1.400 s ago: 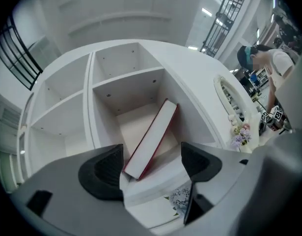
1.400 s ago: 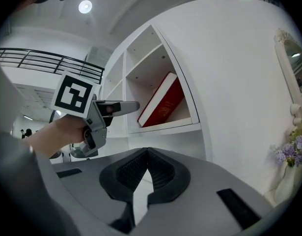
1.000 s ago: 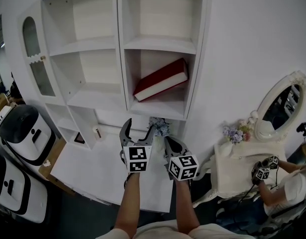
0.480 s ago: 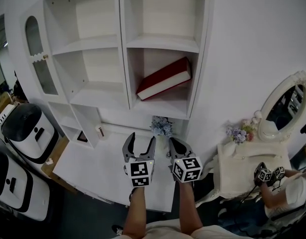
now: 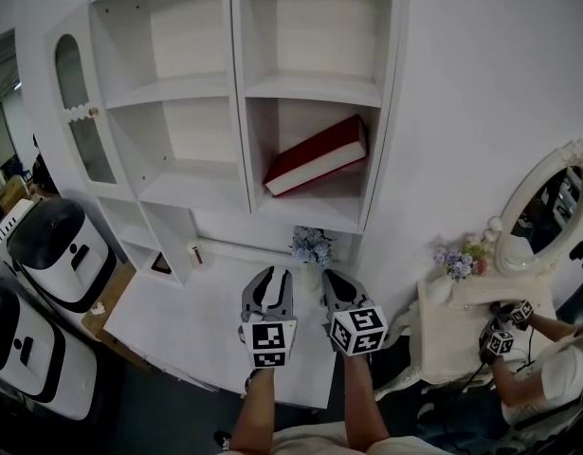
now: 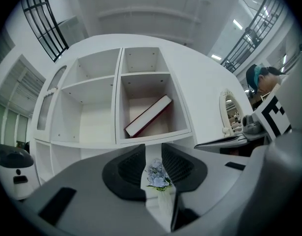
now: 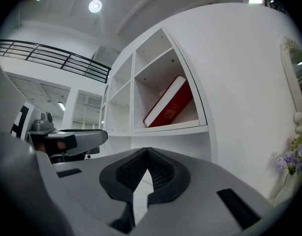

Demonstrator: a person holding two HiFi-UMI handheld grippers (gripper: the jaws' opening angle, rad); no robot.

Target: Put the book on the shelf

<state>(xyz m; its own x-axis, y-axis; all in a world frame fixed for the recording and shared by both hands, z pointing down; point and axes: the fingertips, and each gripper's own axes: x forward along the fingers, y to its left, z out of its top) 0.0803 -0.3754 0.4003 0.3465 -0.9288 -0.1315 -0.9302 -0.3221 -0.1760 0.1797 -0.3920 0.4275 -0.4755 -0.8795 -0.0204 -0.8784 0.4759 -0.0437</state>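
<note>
My left claw point(image 5: 269, 278) has just been closing: its jaws stood wide a second ago and now leave only a narrow slit, with nothing between them. The little vase of flowers point(image 5: 312, 247) seen through that slit stands far off at the back edge of the table point(image 5: 196, 320). My right claw point(image 5: 334, 282) is empty, its tips pressed together. Both claws have drawn back from the shelf point(image 5: 242, 83) and hang over the table's near edge. The book point(image 5: 315, 156) has not stirred. It lies tilted in the lower right compartment, low end on the compartment's floor, high end up toward its right wall. I judge the placing done, and this is my retreat.
</note>
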